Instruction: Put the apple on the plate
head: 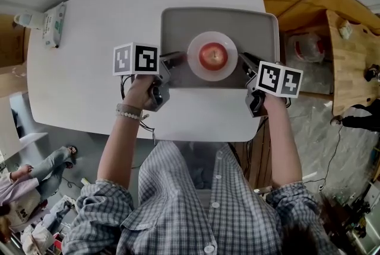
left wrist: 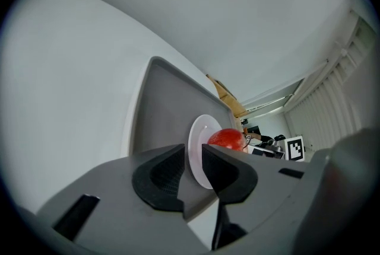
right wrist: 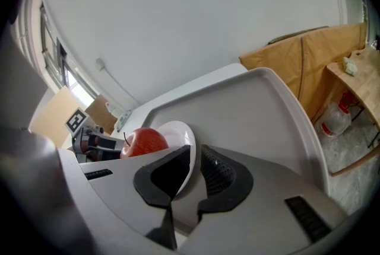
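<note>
Apple (head: 212, 56) sits on plate (head: 195, 70), task looks done; left tongs (head: 173, 59) and right tongs (head: 243, 60) gape empty. I'd pull both clear.

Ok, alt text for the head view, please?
A red apple sits on a white plate in a grey tray on a white table. The left claw and right claw flank the plate, held by a person in a checked shirt.

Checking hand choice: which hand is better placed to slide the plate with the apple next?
Right, narrowly: the right claw reaches the rim of the plate, which shows in its gap; the left claw stands open just short of it.
</note>
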Available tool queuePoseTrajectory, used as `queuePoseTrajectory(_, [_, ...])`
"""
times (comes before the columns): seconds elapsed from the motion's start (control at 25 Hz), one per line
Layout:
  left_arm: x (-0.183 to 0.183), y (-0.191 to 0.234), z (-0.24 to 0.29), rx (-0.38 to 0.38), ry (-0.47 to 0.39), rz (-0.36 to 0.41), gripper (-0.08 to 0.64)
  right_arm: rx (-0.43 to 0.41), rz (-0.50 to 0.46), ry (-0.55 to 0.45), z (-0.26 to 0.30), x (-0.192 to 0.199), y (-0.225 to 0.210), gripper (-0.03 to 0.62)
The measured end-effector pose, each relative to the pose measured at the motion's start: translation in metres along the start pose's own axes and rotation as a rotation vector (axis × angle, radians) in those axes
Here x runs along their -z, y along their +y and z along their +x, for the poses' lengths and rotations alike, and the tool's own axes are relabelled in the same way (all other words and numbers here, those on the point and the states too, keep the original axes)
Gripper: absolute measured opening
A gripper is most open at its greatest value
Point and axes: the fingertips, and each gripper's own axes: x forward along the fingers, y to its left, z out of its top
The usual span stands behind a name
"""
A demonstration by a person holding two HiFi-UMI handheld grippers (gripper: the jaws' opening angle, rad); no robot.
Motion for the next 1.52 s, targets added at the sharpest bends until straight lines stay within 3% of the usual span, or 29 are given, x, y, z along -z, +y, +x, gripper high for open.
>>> queuePoseTrajectory(0.16, [-0.004, -0.003, -0.019, -0.002, -0.034, 0.052, 0.055, 0.048, -0.007, -0.096, -0.017, -0.012, 0.001, 0.044])
queuePoseTrajectory(0.4, [-0.009, -0.022, -0.053, 0.066, -0.128, 0.121, 0.014, 0.056, -0.073, -0.187, -0.04, -0.012, 0.033, 0.043])
queuePoseTrajectory(0.64, [-0.009, -0.039, -0.093, 0.064, -0.2, 0.268, 0.009, 0.051, -0.22, -0.321, -0.064, -0.026, 0.089, 0.043])
queuePoseTrajectory(0.96, [-0.003, -0.071, -0.159, 0.032, -0.347, 0.473, 0.009, 0.027, -0.32, -0.478, -0.114, -0.035, 0.152, 0.04])
queuePoseTrajectory(1.32, [0.009, -0.11, -0.229, 0.105, -0.506, 0.525, 0.009, 0.009, -0.383, -0.603, -0.158, -0.037, 0.204, 0.037])
queuePoseTrajectory(1.52, [0.016, -0.125, -0.26, 0.099, -0.582, 0.567, 0.009, -0.026, -0.407, -0.67, -0.172, -0.043, 0.232, 0.035])
